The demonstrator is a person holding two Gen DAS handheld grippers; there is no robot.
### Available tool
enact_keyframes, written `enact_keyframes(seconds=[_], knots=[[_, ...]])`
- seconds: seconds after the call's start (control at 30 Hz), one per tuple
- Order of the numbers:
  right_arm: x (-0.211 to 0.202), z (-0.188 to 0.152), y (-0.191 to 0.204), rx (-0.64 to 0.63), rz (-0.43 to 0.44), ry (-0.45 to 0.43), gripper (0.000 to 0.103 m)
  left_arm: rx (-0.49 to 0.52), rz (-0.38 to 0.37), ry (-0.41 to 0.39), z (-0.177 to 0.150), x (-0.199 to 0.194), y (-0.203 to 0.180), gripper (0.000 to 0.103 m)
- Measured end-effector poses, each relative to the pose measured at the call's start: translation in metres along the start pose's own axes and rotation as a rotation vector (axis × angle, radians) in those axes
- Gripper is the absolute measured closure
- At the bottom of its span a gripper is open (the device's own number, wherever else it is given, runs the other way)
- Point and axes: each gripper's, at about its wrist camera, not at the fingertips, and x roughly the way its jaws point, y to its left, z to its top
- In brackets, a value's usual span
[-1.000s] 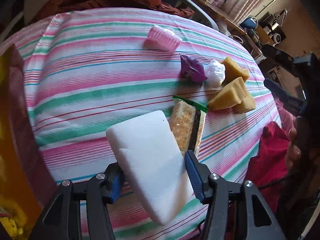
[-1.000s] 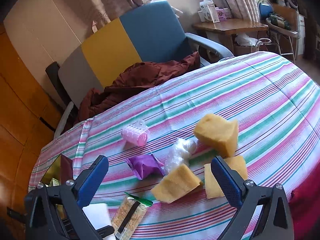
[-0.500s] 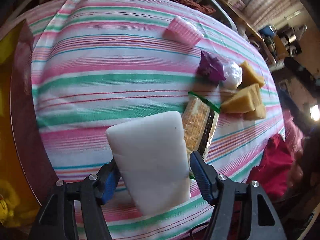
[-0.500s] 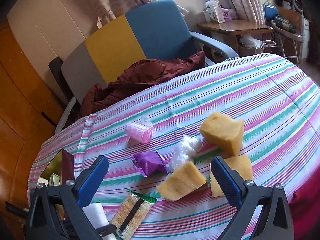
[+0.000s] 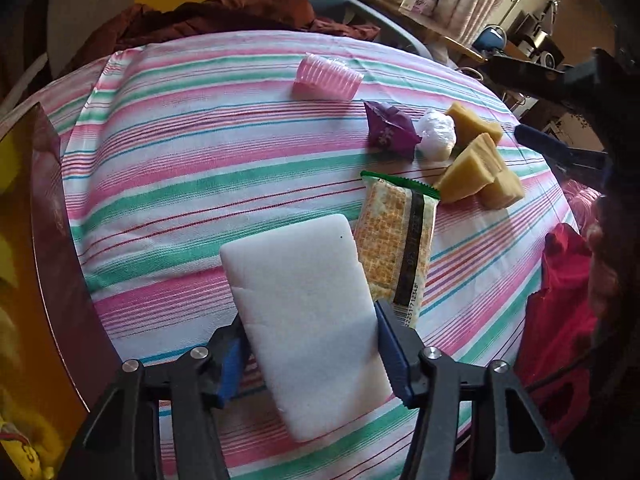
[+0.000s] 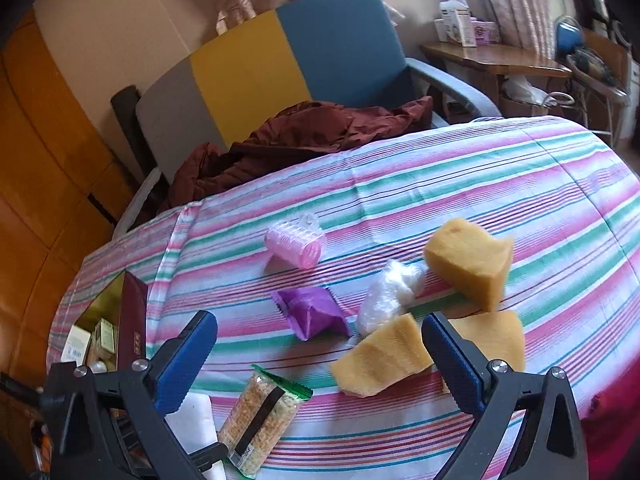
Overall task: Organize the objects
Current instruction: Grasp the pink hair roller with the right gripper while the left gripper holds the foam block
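Closing its jaws on the white foam block (image 5: 308, 304) at six o'clock on the striped cloth (image 5: 192, 152), the left gripper (image 5: 312, 352) risks it slipping sideways onto the cracker packet (image 5: 394, 236) at three o'clock, while the right gripper (image 6: 320, 352) hangs spread and empty.

A matt woven striped cloth (image 5: 200, 152) was noted. The white block (image 5: 308, 296) appeared smooth, matt foam; the yellow sponges (image 6: 468, 260) porous, rough. Glossy film wrapped the cracker packet (image 5: 396, 248). The pink roller (image 6: 296, 246) appeared ribbed plastic.
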Motion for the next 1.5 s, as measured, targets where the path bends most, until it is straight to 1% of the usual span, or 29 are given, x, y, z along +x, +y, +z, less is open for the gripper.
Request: enact_keyframes(seconds=[0.1, 0.27, 0.4, 0.5, 0.67, 0.8, 0.83, 0.87, 0.9, 0.97, 1.1, 1.3, 1.5], knots=[[0.009, -0.004, 0.006, -0.018, 0.016, 0.032, 0.000, -0.003, -0.028, -0.007, -0.004, -0.005, 0.005, 0.047], [0.027, 0.002, 0.018, -0.028, 0.034, 0.080, 0.000, 0.024, -0.045, -0.034, -0.006, -0.009, 0.008, 0.048], [0.056, 0.022, 0.032, -0.065, -0.003, 0.110, 0.000, 0.056, -0.044, -0.064, -0.007, -0.012, 0.005, 0.048], [0.091, 0.042, 0.031, 0.002, -0.026, 0.167, 0.000, 0.063, -0.057, -0.080, -0.007, -0.014, 0.006, 0.048], [0.137, 0.069, 0.026, 0.148, -0.039, 0.215, 0.000, 0.067, -0.078, -0.094, -0.008, -0.019, 0.013, 0.048], [0.167, 0.077, 0.031, 0.175, -0.068, 0.257, 0.000, 0.077, -0.082, -0.105, -0.008, -0.019, 0.014, 0.048], [0.174, 0.076, 0.031, 0.174, -0.071, 0.277, 0.014, 0.080, -0.080, -0.107, -0.008, -0.020, 0.014, 0.048], [0.178, 0.075, 0.032, 0.166, -0.071, 0.293, 0.031, 0.084, -0.080, -0.110, -0.009, -0.019, 0.013, 0.048], [0.181, 0.073, 0.033, 0.151, -0.079, 0.306, 0.033, 0.083, -0.083, -0.112, -0.007, -0.016, 0.011, 0.048], [0.178, 0.069, 0.036, 0.119, -0.077, 0.296, 0.033, 0.079, -0.091, -0.114, -0.007, -0.018, 0.011, 0.048], [0.155, 0.065, 0.040, 0.073, -0.030, 0.262, 0.033, 0.085, -0.097, -0.125, -0.008, -0.022, 0.009, 0.048], [0.102, 0.060, 0.046, 0.040, 0.060, 0.185, 0.033, 0.120, -0.116, -0.161, -0.013, -0.041, -0.001, 0.048], [0.057, 0.050, 0.064, -0.019, 0.127, 0.122, 0.033, 0.117, -0.138, -0.200, -0.027, -0.070, 0.007, 0.048]])
